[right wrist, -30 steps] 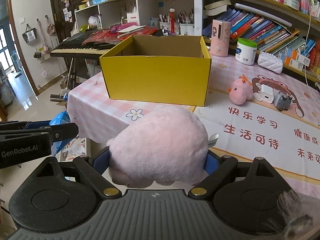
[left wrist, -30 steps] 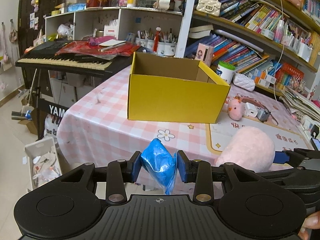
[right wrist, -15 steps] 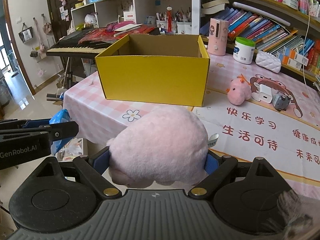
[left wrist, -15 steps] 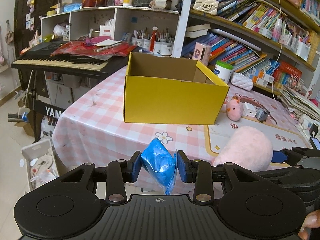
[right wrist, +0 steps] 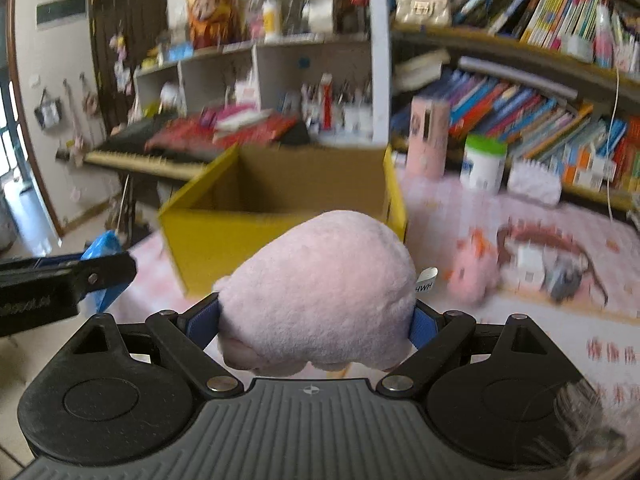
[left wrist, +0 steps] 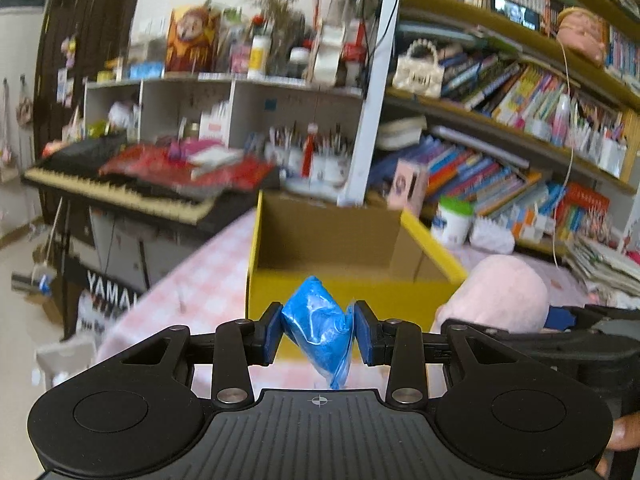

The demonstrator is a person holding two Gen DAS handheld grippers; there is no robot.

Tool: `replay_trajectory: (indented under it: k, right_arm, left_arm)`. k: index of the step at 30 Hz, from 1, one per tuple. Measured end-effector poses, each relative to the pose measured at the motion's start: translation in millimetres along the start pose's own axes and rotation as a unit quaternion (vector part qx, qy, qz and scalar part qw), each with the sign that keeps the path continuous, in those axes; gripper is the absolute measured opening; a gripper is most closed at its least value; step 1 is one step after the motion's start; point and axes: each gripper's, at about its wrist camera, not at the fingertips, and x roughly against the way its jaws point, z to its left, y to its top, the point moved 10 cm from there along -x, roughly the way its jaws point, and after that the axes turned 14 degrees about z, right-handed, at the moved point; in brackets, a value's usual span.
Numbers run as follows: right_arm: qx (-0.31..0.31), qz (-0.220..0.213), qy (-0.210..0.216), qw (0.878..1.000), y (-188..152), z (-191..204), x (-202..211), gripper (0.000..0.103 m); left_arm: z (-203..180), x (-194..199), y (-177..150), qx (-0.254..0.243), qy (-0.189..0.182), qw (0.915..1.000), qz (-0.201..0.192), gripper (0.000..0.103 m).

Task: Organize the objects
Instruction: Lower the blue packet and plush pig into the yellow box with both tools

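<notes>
The left gripper has its jaws drawn in narrow, both blue pads pressed against a crumpled blue bag that bulges above them and hangs in a point below. The right gripper stands much wider, its jaws spread around a pink plush that fills the whole gap and swells over the fingers, a white tag sticking out on its right side. Both loads are held in the air just in front of the yellow box, which sits open-topped on the pink checked tablecloth, its brown inside showing nothing I can make out. The bag is in front of the box's near wall, toward its left half; the plush is at the box's near right corner. To the right of the box lie a small pink toy and a white charger on the printed mat. Behind the box to its right stand a pink carton and a white tub with a green lid. A keyboard stands left of the box, off the table. The views are blurred.
</notes>
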Motion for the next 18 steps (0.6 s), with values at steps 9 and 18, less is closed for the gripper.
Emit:
replay_trajectory:
  k: [9,18]
  right_arm:
    - [0.007,-0.067,-0.004,0.998,96.6,-30.6,-18.4,0.091]
    - [0.038,-0.078,0.012,0.996,147.5,-45.3,-58.5,0.091]
  left_arm:
    - [-5.6,-44.9,59.2,-0.011,0.035,0.9991,-0.02,0.036]
    - [-13.1,-99.7,69.4,-0.02,0.065,0.9976,0.014,0.036]
